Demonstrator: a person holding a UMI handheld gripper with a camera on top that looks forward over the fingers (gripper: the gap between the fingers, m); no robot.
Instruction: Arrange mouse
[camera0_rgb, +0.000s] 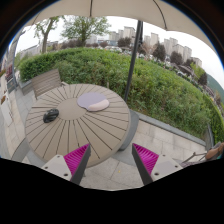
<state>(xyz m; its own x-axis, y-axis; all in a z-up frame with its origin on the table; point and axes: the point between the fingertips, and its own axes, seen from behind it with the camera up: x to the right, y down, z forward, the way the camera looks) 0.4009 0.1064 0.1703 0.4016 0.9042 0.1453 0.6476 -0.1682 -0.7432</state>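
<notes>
- The gripper (108, 160) hangs above paved terrace ground, its fingers spread wide with nothing between them; only paving slabs (150, 138) show in the gap.
- There is open floor just ahead of the fingers and off to their right, running to a hedge (130, 75) that bounds the terrace.
- A round wooden table (80, 125) stands ahead and to the left of the fingers, its near rim close to the left finger.
- The mouse (51, 115), small and dark, lies on the far left part of the tabletop, well apart from both fingers.
- A pale flat mat (93, 102) lies on the table beyond the mouse and to its right, not touching it.
- A wooden chair (45, 80) stands behind the table; a parasol pole (133, 60) rises to the right of the table.
- Trees and apartment blocks stand beyond the hedge.
</notes>
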